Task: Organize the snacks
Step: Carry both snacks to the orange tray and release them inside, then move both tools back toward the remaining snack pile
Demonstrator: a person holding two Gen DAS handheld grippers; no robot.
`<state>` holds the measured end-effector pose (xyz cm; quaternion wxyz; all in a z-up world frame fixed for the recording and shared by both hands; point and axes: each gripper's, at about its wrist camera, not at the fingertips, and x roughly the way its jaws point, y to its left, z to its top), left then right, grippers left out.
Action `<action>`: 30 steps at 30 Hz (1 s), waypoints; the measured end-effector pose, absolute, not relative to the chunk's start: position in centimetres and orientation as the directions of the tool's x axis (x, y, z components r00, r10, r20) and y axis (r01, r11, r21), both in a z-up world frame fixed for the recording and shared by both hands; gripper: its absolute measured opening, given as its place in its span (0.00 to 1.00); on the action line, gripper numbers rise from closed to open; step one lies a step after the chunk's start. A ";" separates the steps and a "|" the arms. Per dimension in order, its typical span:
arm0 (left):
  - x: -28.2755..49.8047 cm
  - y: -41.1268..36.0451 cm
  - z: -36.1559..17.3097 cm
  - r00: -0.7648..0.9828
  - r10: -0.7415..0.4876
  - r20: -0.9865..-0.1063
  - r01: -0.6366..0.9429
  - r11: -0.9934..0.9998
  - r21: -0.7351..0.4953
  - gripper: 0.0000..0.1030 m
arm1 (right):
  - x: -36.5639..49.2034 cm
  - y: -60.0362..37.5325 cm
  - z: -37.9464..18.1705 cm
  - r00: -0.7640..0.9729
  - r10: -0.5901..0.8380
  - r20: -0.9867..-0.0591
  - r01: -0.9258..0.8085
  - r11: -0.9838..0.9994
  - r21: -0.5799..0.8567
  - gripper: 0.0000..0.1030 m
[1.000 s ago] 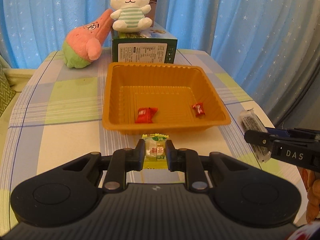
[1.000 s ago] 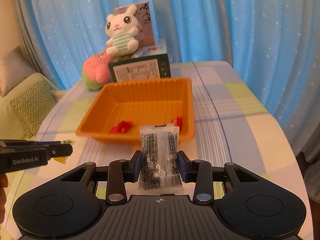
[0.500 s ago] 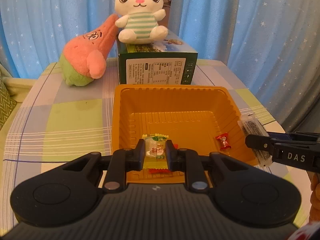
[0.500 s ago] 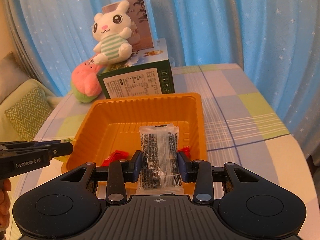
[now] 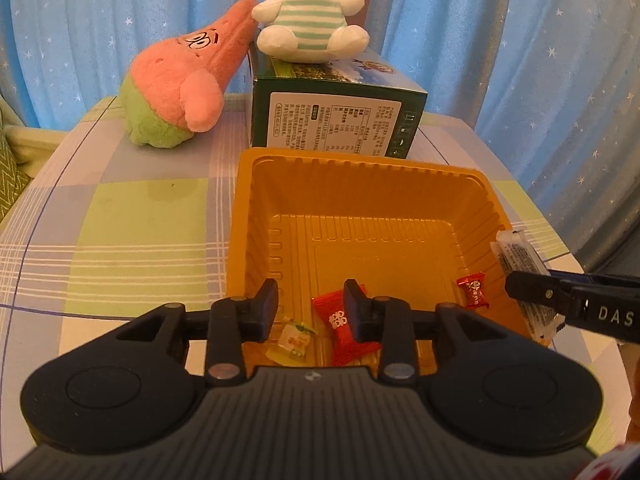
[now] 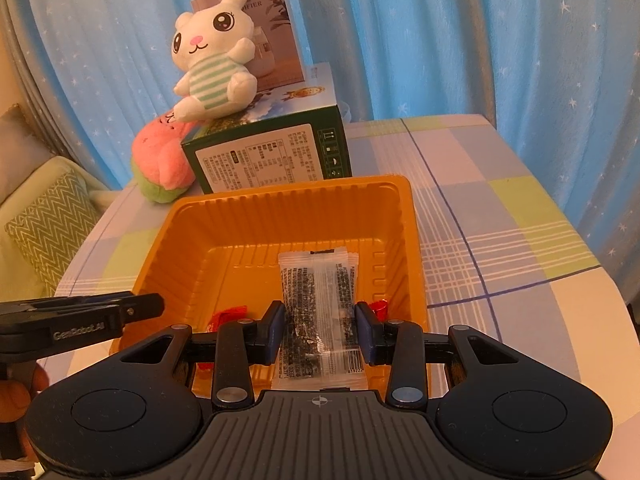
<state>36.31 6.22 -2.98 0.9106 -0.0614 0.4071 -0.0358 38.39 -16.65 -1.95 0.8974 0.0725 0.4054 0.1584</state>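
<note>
Blue starred curtains point(image 5: 480, 40) hang behind a checked table point(image 5: 140, 216) carrying an orange tray point(image 5: 360, 184). The left gripper point(image 5: 311, 308) hangs over the tray's near edge with jaws spread apart, gripping nothing; a small yellow candy point(image 5: 294, 340) lies below it beside a red candy point(image 5: 346, 330). The right gripper point(image 6: 320, 330) pinches a clear snack packet point(image 6: 318, 304) above the tray's right side.

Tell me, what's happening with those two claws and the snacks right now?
Left gripper jaws open, yellow candy lying in orange tray. Right gripper shut on clear snack packet over tray. Nothing blocking.
</note>
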 end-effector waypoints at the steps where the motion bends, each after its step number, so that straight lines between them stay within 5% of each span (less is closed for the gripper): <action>1: 36.1 6.3 -3.0 0.666 -0.116 -0.737 0.014 0.990 -0.142 0.32 | 38.4 -16.7 -2.1 0.618 0.345 -0.706 -0.223 0.939 0.263 0.37; 14: 33.8 7.0 -2.0 0.681 -0.122 -0.722 0.016 0.988 -0.151 0.41 | 39.8 -15.8 -2.2 0.616 0.390 -0.685 -0.228 0.920 0.319 0.37; 18: 32.8 7.0 -1.8 0.685 -0.124 -0.717 0.020 0.988 -0.152 0.47 | 39.6 -16.3 -2.1 0.619 0.415 -0.667 -0.213 0.906 0.366 0.54; 30: 26.2 6.4 -0.2 0.702 -0.122 -0.701 0.017 0.988 -0.156 0.53 | 32.9 -19.4 -0.3 0.648 0.372 -0.664 -0.161 0.920 0.358 0.55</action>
